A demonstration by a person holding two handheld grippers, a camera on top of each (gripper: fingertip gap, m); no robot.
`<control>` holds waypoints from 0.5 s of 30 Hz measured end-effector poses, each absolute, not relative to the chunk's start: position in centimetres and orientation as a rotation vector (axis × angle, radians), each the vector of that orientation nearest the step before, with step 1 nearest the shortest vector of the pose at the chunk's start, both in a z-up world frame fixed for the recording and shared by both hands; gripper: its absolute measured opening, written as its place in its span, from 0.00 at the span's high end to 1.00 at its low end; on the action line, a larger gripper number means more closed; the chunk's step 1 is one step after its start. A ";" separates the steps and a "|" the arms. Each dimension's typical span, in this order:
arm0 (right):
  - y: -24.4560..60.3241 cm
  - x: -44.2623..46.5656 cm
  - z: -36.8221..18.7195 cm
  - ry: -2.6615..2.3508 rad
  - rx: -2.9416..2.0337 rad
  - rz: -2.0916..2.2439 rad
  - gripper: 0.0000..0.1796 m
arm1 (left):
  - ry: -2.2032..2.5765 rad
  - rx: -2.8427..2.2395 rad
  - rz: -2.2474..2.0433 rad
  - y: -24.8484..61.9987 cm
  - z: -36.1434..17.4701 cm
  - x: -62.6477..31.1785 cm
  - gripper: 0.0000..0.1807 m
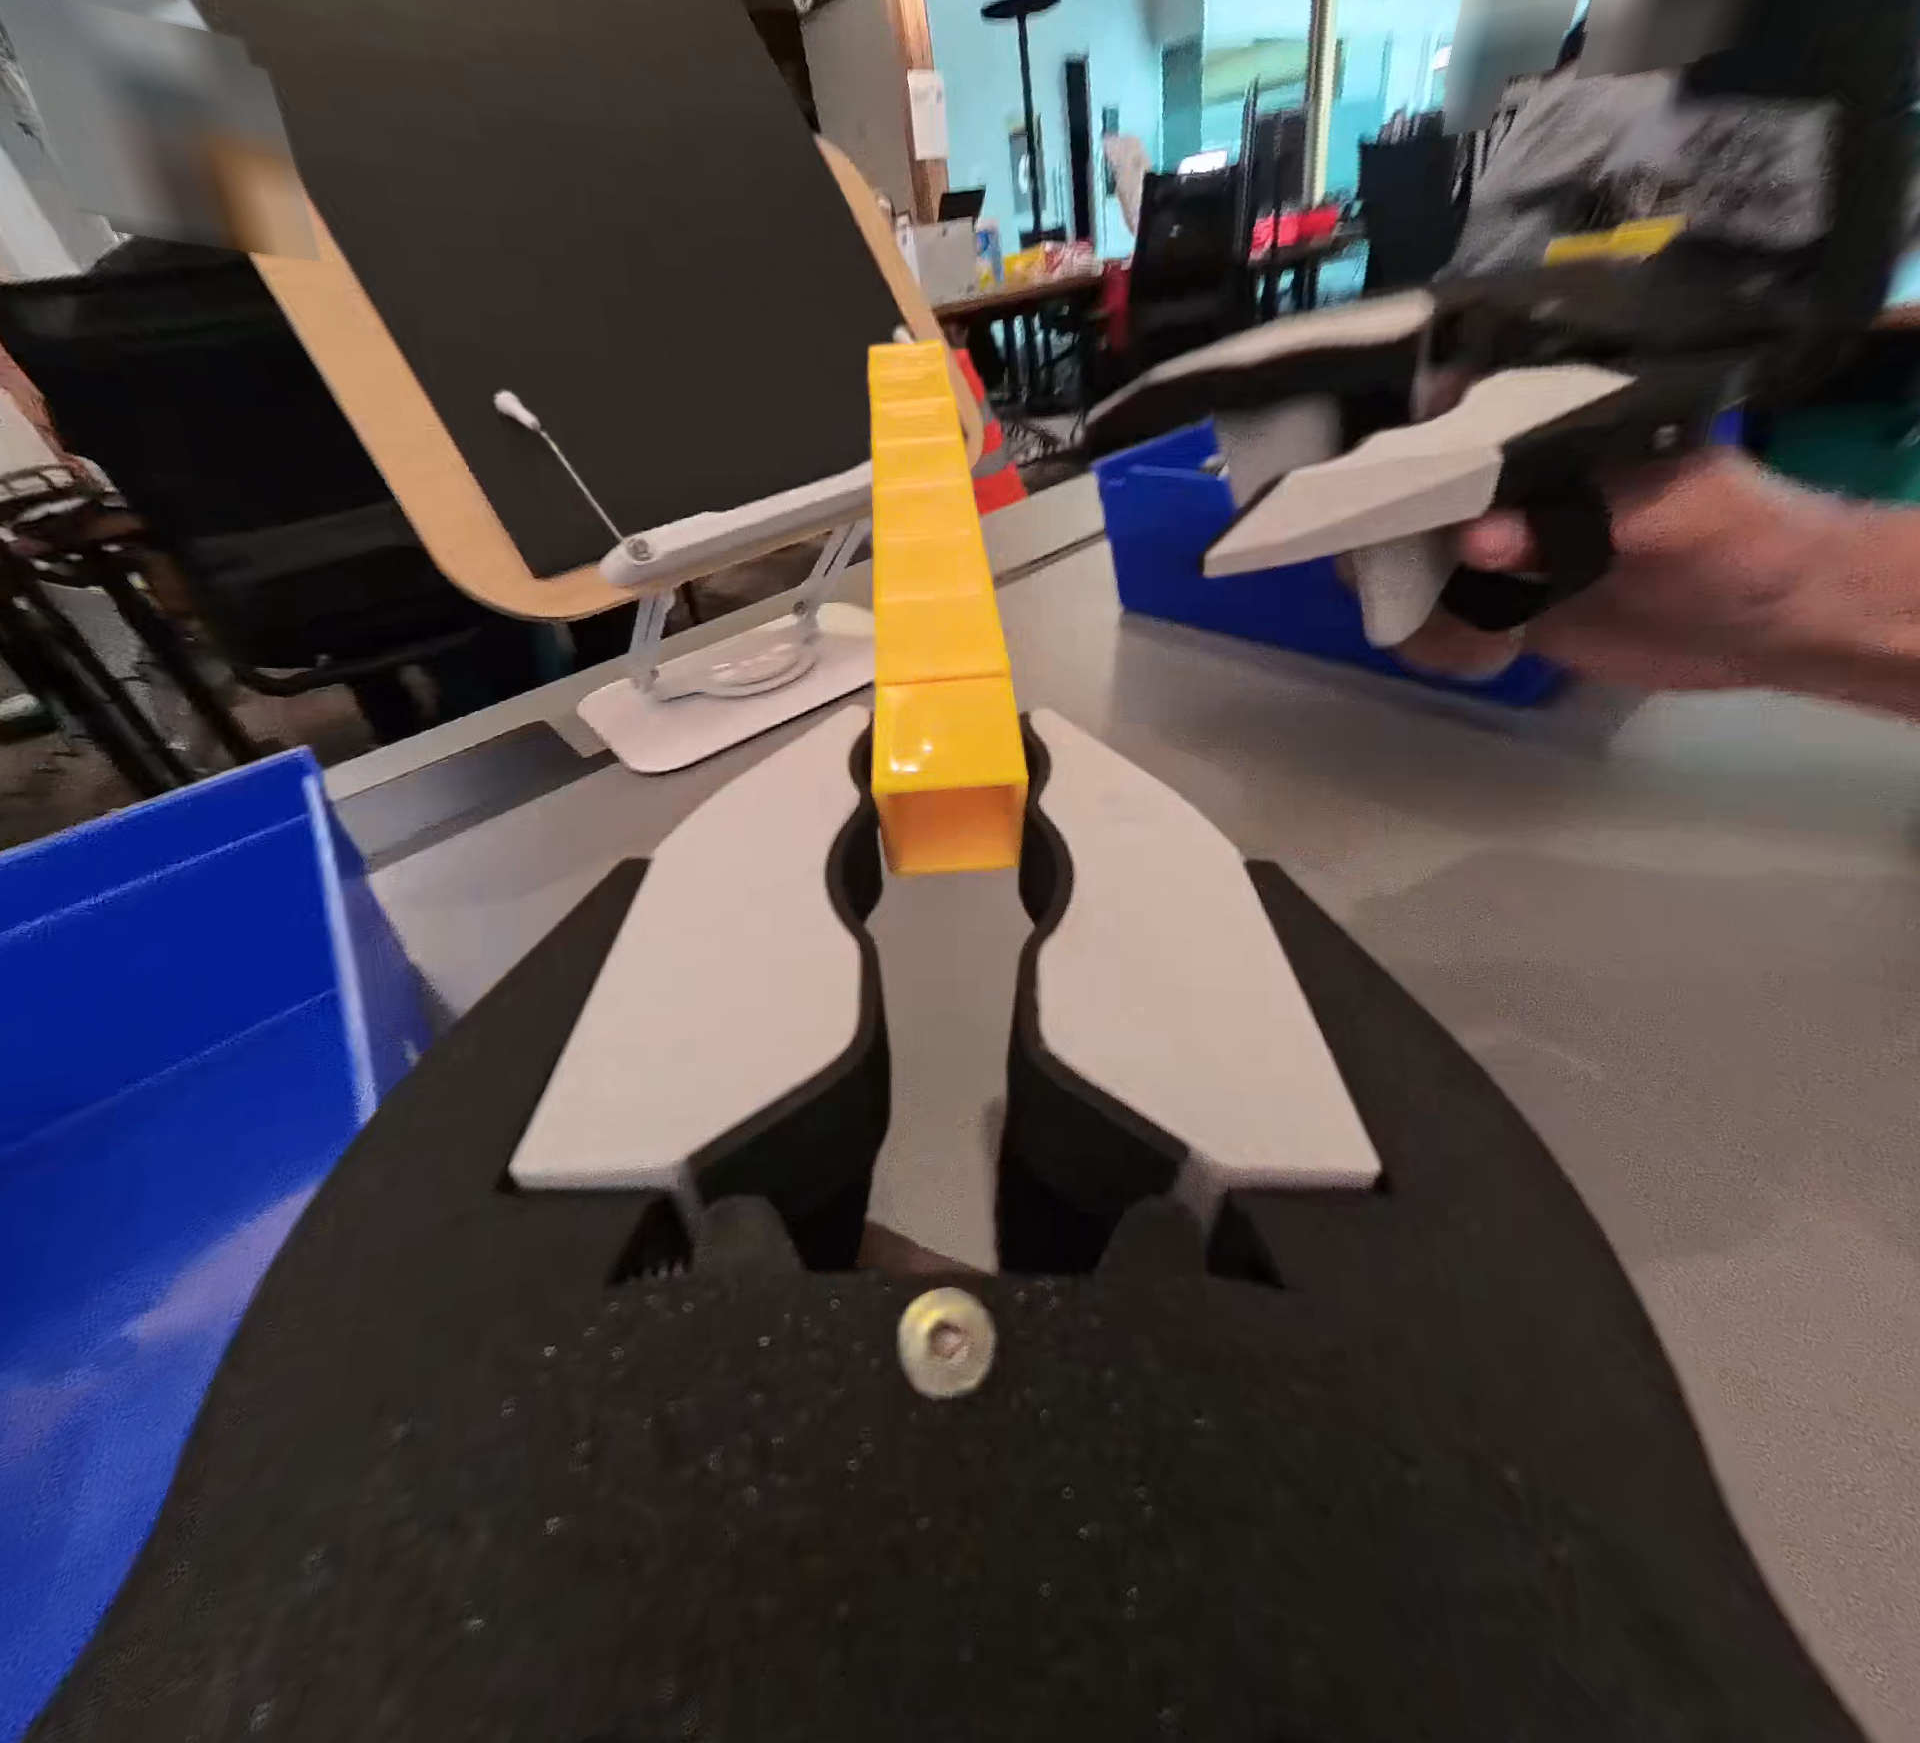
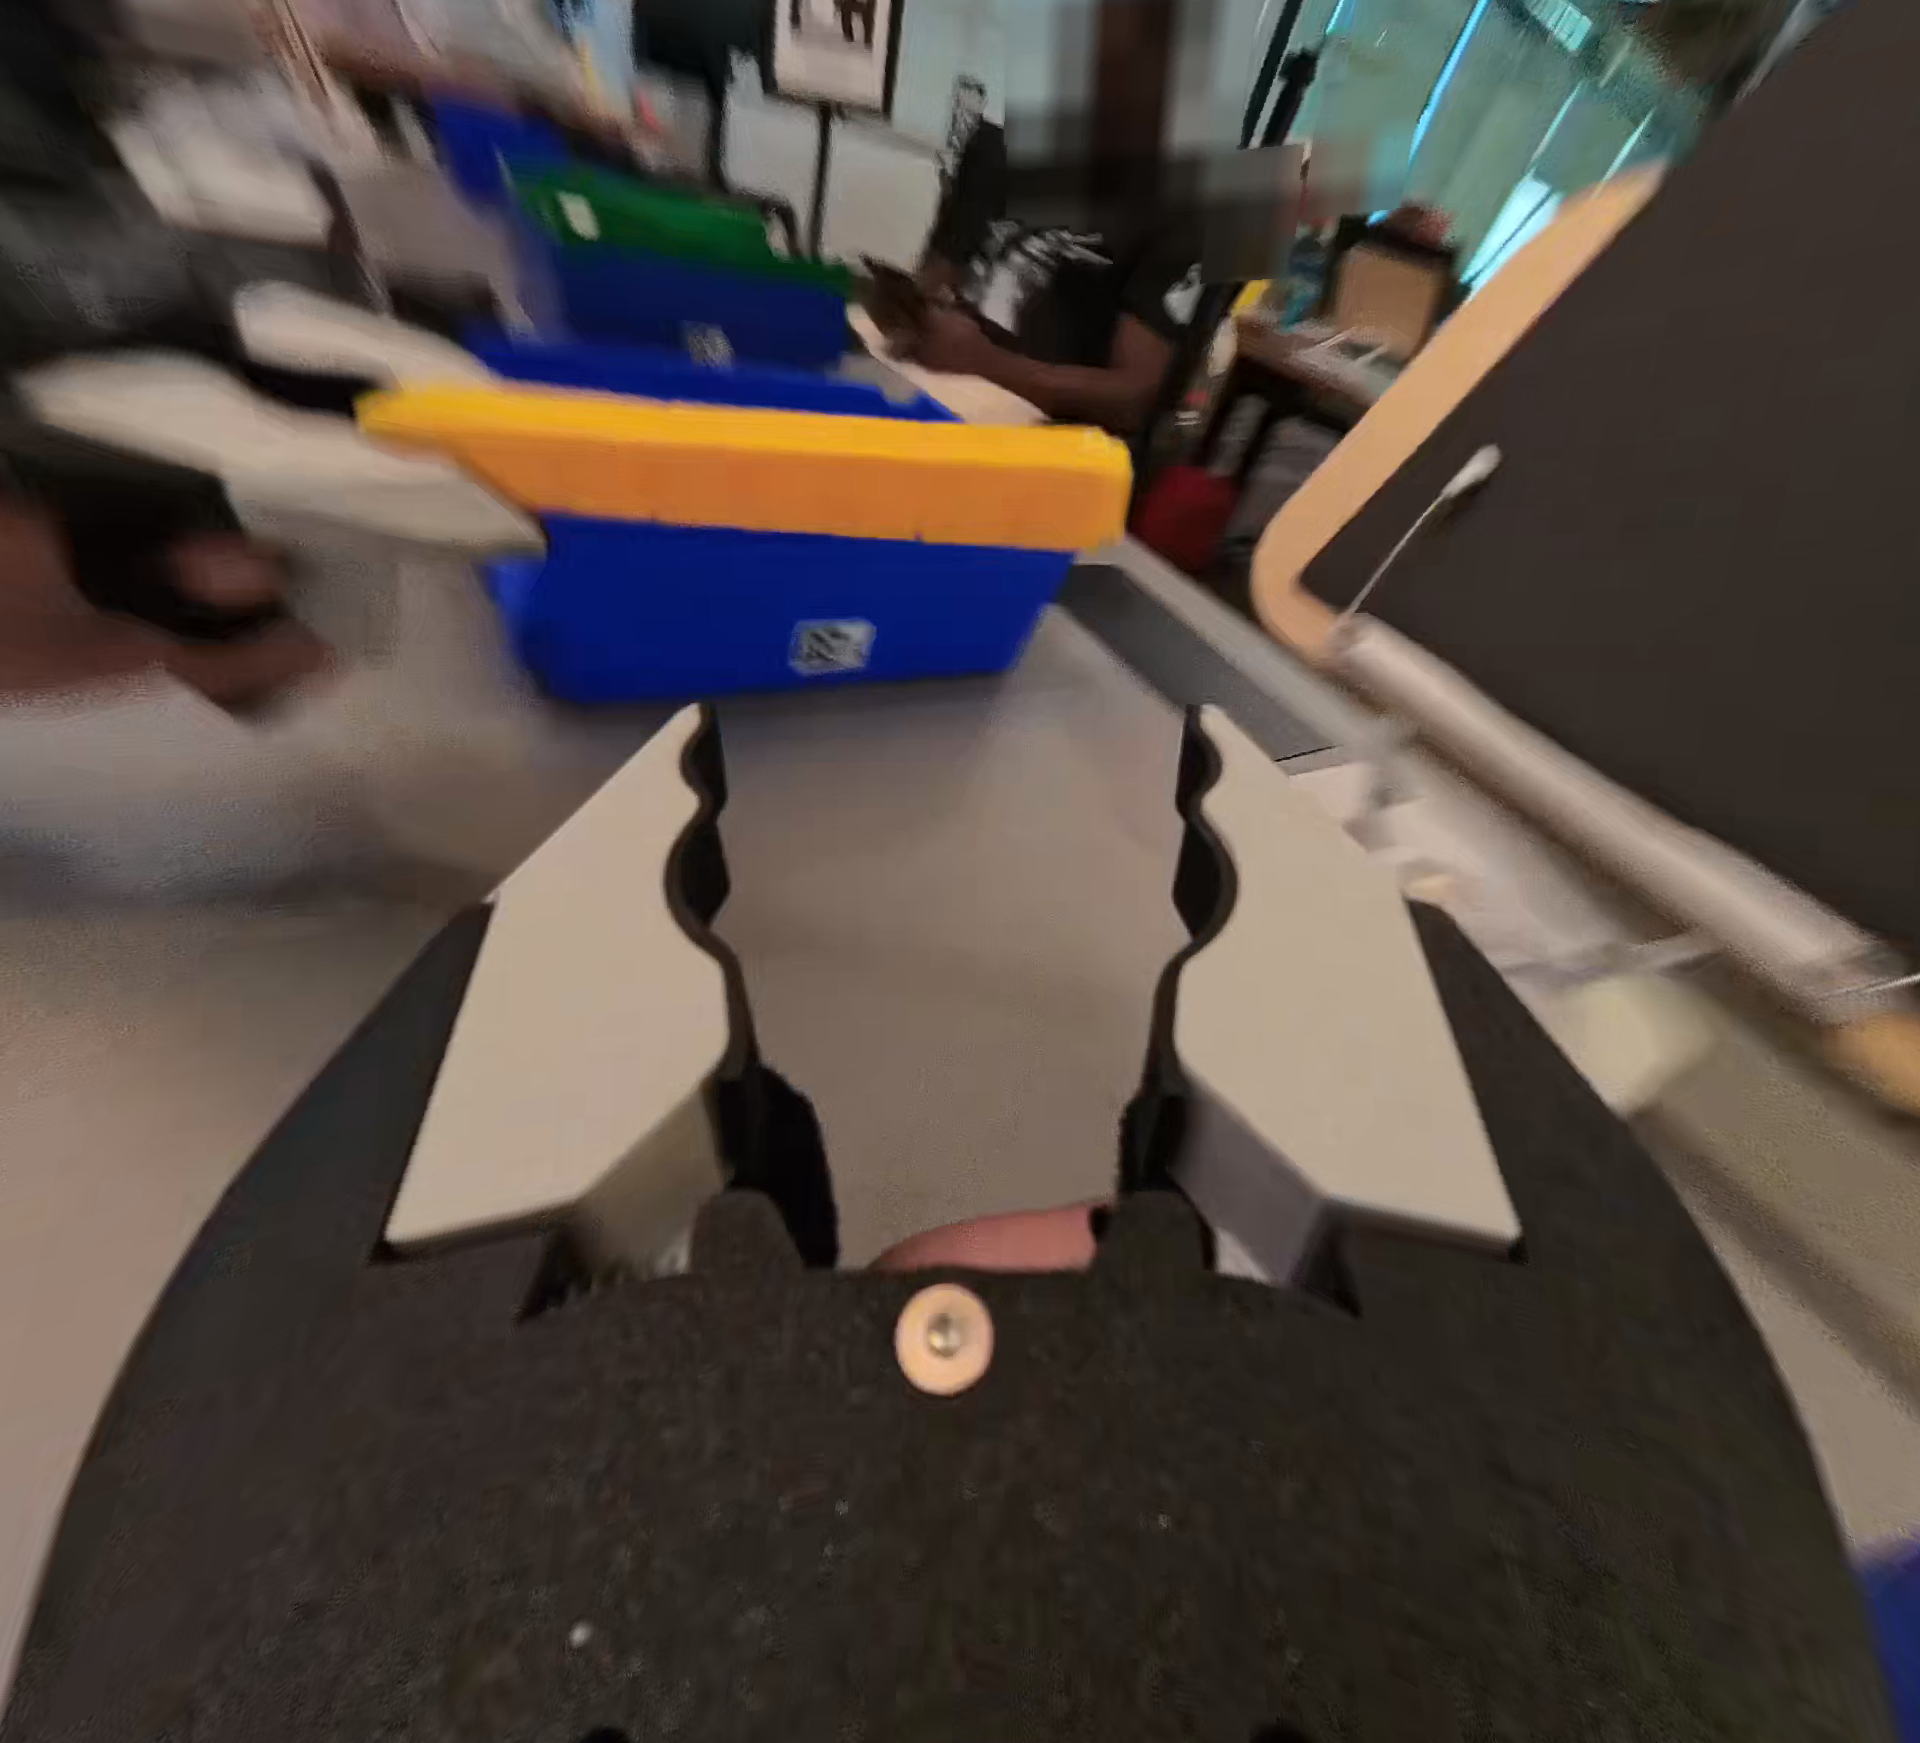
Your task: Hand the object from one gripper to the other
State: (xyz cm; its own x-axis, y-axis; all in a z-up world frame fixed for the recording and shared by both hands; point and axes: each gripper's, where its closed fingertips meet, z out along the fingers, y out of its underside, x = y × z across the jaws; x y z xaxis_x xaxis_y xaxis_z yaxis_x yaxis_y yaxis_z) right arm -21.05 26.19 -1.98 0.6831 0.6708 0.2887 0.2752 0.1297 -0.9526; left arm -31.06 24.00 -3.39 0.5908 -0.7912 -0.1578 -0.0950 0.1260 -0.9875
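so the left gripper (image 1: pixel 948 758) is clamped on the near end of a long yellow segmented bar (image 1: pixel 930 550), which runs away toward twelve o'clock above the grey table (image 1: pixel 1455 966). in the right wrist view the same bar (image 2: pixel 748 467) lies crosswise at about eleven o'clock, well ahead of the right gripper (image 2: pixel 945 748), whose fingers stand wide apart with only bare table between them. a blue bin (image 2: pixel 779 613) sits just behind and under the bar there, with more blue and green bins (image 2: pixel 665 218) farther back. from the left wrist view the right gripper (image 1: pixel 1226 498) hovers at two o'clock over another blue bin (image 1: pixel 1174 540), apart from the bar. a black board with a wooden rim (image 1: pixel 520 187) leans on a white stand (image 1: pixel 727 654) at eleven o'clock, close beside the bar's far end
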 end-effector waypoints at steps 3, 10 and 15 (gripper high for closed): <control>25.1 -22.6 -2.3 -1.085 -1.280 -0.188 0.59 | 0.852 -1.412 -0.589 24.1 -4.0 -30.7 0.88; 25.4 -26.0 -3.8 -1.240 -1.046 -0.647 0.60 | 0.927 -1.470 -0.622 23.1 -5.6 -29.0 0.88; 26.3 -25.6 -3.7 -1.206 -0.950 -0.821 0.87 | 0.964 -1.464 -0.645 22.0 -5.8 -27.8 0.88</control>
State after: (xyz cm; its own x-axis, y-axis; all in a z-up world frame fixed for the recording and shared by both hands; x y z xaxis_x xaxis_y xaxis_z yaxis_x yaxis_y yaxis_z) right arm -25.63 26.26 -3.65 0.1785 -0.0228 0.9837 0.9069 0.3916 -0.1555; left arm -27.82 22.03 -5.84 0.5016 -0.8532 -0.1434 -0.1928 0.0514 -0.9799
